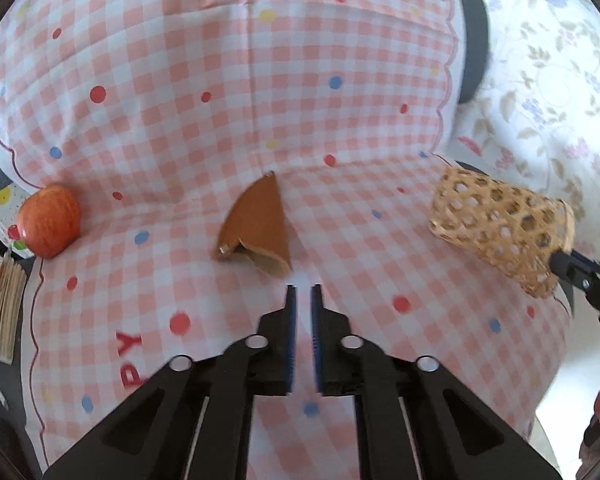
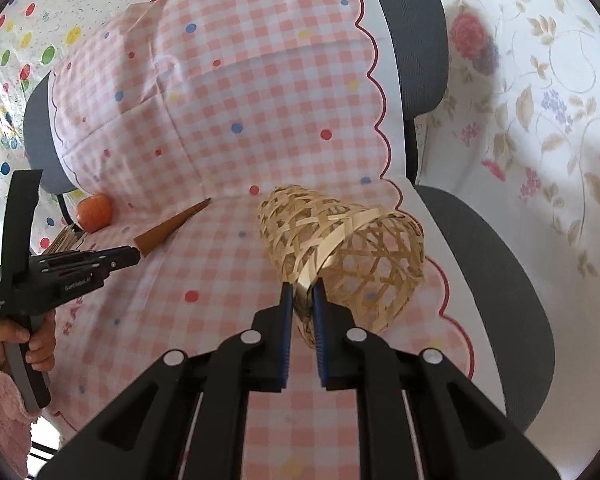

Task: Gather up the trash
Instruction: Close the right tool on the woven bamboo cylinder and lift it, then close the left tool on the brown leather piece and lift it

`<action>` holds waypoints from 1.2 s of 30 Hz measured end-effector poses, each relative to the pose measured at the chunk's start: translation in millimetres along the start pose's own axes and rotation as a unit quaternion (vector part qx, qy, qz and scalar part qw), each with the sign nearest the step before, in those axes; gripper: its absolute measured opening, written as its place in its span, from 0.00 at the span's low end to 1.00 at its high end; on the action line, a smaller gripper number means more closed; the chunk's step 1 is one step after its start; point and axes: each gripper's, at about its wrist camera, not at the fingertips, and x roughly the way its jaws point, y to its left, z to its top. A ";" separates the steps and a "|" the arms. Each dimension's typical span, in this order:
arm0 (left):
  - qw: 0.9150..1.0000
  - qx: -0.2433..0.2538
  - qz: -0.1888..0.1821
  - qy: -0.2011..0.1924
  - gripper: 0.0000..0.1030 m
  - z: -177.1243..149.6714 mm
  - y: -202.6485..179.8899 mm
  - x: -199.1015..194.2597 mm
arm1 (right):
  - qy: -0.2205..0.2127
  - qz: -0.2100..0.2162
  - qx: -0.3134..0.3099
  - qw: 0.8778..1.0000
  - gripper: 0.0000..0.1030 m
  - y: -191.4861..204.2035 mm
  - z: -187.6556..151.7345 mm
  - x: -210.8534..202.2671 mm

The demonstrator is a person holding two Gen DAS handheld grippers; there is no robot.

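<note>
A brown torn cardboard scrap [image 1: 258, 226] lies on the pink checked cloth [image 1: 180, 100] on a chair seat. My left gripper [image 1: 303, 290] is shut and empty, just in front of the scrap. In the right wrist view the scrap [image 2: 168, 230] shows at the left gripper's tip [image 2: 134, 256]. My right gripper [image 2: 303, 292] is shut on the rim of a woven bamboo basket [image 2: 340, 248], which lies tilted on its side on the seat. The basket [image 1: 496, 228] shows at the right of the left wrist view.
A red apple [image 1: 50, 220] sits at the seat's left by the backrest, next to a stack of paper-like sheets [image 1: 4, 312]. The grey chair [image 2: 480, 248] pokes out around the cloth. Floral fabric [image 2: 540, 100] hangs to the right.
</note>
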 end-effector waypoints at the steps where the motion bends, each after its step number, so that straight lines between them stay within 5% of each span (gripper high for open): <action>1: 1.000 -0.001 -0.001 0.000 0.05 -4.0 -2.3 -1.7 | -0.001 0.003 0.000 1.000 0.10 1.3 -1.6 -3.4; 4: 1.000 0.001 0.020 -0.007 0.16 -11.4 -3.5 -12.5 | 0.000 0.011 -0.007 1.000 0.10 4.6 -5.6 -11.5; 7: 0.999 0.002 0.045 -0.018 0.63 -8.0 -0.2 -14.9 | -0.002 0.003 -0.017 1.000 0.22 7.8 -8.3 -18.5; 8: 0.998 -0.001 0.048 -0.026 0.67 -5.6 2.4 -15.2 | -0.004 0.001 -0.017 1.000 0.32 7.9 -8.9 -20.9; 9: 0.998 -0.004 0.048 -0.029 0.67 -3.5 4.8 -14.5 | -0.006 0.000 -0.017 1.000 0.43 7.8 -9.6 -23.5; 11: 0.998 -0.016 0.050 -0.029 0.67 2.5 10.9 -5.5 | -0.013 -0.003 -0.019 1.000 0.48 8.6 -12.2 -28.8; 24: 0.996 -0.080 0.031 0.022 0.66 44.0 34.3 67.0 | -0.041 -0.015 -0.003 0.999 0.49 -10.9 -13.6 -39.5; 27: 0.996 -0.082 0.024 0.030 0.51 44.5 34.2 70.7 | -0.040 -0.015 0.002 0.999 0.49 -15.8 -12.6 -35.9; 36: 1.000 0.002 0.018 -0.003 0.50 -4.7 -15.2 21.6 | -0.061 -0.030 0.021 0.997 0.49 -30.1 -13.4 -53.8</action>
